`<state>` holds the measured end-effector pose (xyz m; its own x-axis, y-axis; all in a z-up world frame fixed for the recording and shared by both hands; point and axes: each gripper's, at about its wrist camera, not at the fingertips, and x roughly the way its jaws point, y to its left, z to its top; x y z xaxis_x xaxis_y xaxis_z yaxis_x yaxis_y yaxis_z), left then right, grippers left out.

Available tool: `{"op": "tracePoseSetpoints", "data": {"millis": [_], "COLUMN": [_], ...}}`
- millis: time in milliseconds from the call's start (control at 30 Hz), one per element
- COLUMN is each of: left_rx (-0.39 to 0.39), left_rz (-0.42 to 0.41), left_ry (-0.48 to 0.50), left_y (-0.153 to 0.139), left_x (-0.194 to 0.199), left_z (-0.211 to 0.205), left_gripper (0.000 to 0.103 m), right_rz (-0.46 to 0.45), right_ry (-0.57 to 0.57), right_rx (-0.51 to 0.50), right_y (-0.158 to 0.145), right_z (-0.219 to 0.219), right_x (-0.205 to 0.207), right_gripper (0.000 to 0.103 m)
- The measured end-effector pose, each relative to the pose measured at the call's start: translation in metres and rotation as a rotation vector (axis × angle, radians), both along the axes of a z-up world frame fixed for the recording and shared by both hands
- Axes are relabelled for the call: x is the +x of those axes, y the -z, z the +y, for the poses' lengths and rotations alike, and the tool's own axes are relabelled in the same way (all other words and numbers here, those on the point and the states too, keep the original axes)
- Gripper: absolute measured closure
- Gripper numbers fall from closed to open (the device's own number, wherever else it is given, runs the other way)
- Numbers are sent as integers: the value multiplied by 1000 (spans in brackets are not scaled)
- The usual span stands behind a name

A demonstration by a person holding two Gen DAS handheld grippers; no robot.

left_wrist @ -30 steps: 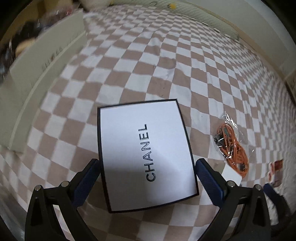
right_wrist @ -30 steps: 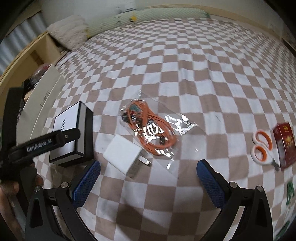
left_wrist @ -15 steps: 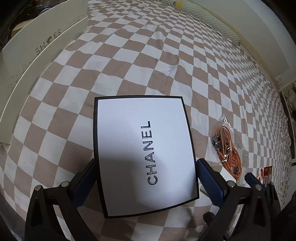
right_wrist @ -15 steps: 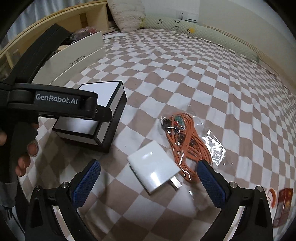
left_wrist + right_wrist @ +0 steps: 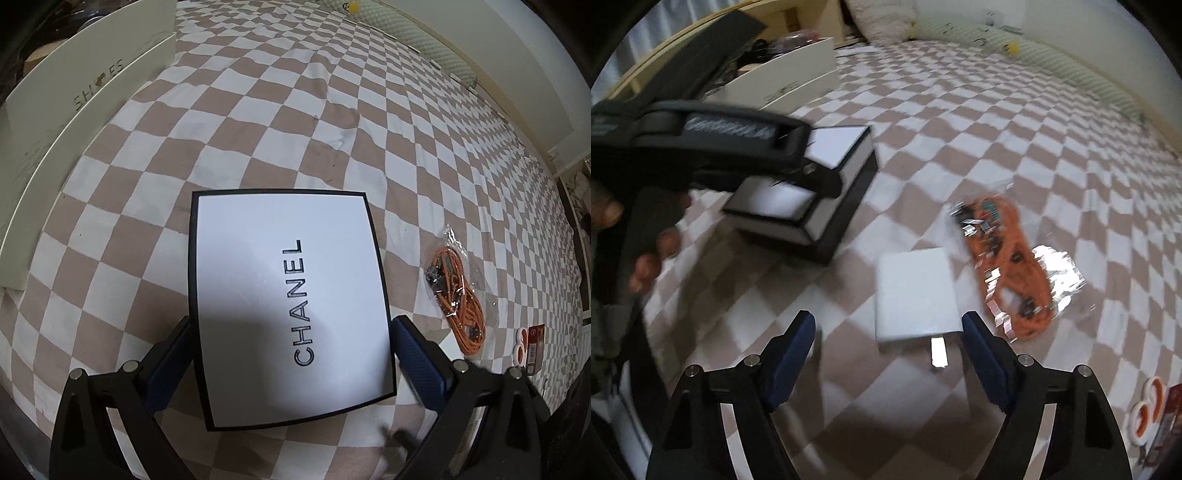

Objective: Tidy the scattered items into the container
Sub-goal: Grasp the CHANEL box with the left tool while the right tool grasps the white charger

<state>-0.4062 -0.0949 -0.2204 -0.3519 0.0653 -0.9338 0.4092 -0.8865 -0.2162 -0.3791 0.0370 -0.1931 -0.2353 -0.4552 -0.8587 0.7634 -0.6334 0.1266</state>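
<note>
I'm over a wide checkered bedspread (image 5: pixel 258 122), plenty of bare cloth ahead and to the right. Far left, a long white shoe box (image 5: pixel 74 96) stands along the bed's edge; whether that or the boxed thing under me is the container, I can't settle from here.

Biggest thing close in: the Chanel box (image 5: pixel 291 295), lid on, long axis running straight away from my left gripper (image 5: pixel 291 365). Its near end sits between the spread blue pads, each just beside a long edge; I can't tell if they touch. In the right view the box rests on the cloth with the left tool (image 5: pixel 738 147) over it. So the left side is nearest the box by far.

My right gripper (image 5: pixel 888 354) is spread wide and holds nothing. Dead ahead, slightly right of centre, lies the white charger (image 5: pixel 914 295), flat, prongs pointing back at me, its right edge nearly in line with the right pad. I judge a small shift right would centre it.

Just beyond and right, touching or nearly so, the bagged orange cable (image 5: pixel 1012 266), long axis running away. Far right by the frame edge, well apart: scissors (image 5: pixel 1148 410) and a red packet (image 5: pixel 1171 413). All four lie loose on the cloth, none in any container.
</note>
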Motion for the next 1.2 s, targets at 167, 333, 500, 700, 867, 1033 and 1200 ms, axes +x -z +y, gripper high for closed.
{"op": "tracePoseSetpoints", "data": {"millis": [167, 333, 500, 700, 867, 1033, 1200], "left_rx": [-6, -3, -17, -41, -53, -100, -141], "left_rz": [-15, -26, -30, -31, -37, -68, -89], "left_ry": [-10, -15, 6, 28, 78, 113, 125], "left_y": [-2, -4, -7, -7, -2, 7, 13], "left_x": [4, 13, 22, 28, 34, 43, 56], "left_z": [1, -1, 0, 5, -5, 0, 0], "left_gripper": [3, 3, 3, 3, 3, 3, 4], "right_rz": [-27, -6, -8, -40, -73, -70, -70], "right_ry": [-17, 106, 194, 256, 303, 302, 298], "right_rx": [15, 31, 78, 67, 48, 87, 119], "right_y": [-2, -3, 11, 10, 7, 7, 8], "right_z": [-5, -13, -26, -20, -12, -10, -10], "right_x": [7, -5, -15, -25, -33, -27, -11], "right_gripper": [22, 22, 39, 55, 56, 56, 57]}}
